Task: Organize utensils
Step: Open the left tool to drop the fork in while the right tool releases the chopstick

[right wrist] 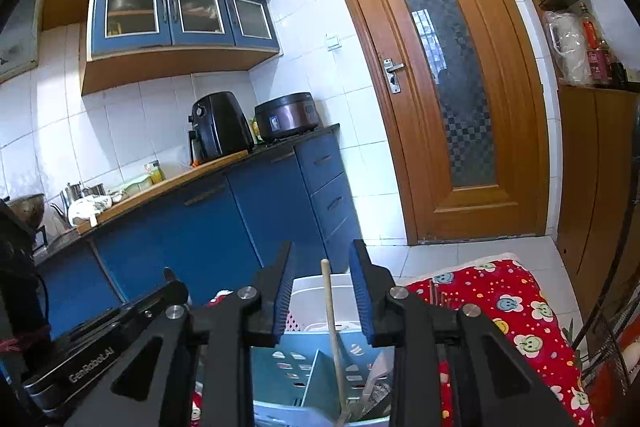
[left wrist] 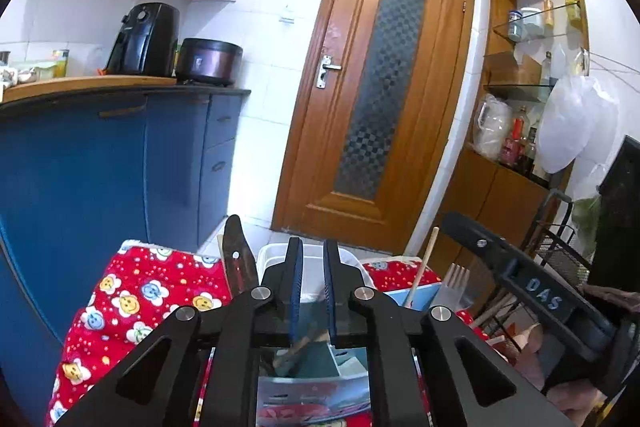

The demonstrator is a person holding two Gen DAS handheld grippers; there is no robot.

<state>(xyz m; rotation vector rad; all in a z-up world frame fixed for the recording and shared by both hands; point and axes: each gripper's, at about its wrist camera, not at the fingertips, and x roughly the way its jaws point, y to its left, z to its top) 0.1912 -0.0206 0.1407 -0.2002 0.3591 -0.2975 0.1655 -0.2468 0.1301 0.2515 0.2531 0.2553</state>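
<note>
red smiley-print cloth (right wrist: 516,303): covers the surface, 3 o'clock of the bin. blue slotted utensil bin (right wrist: 296,363): 6 o'clock, below both grippers. wooden stick (right wrist: 334,331): upright in bin, between right gripper (right wrist: 322,291) jaws, untouched; jaws spread. left gripper (left wrist: 312,283): jaws slightly parted, empty. white plastic fork (left wrist: 454,285): 3 o'clock.

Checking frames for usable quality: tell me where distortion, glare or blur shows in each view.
Left wrist: fisheye bows the door, corners vignette black, white bag looks washed out. Right wrist: cabinets and door curve, bright spot on its glass; focus looks fairly sharp in both.
</note>
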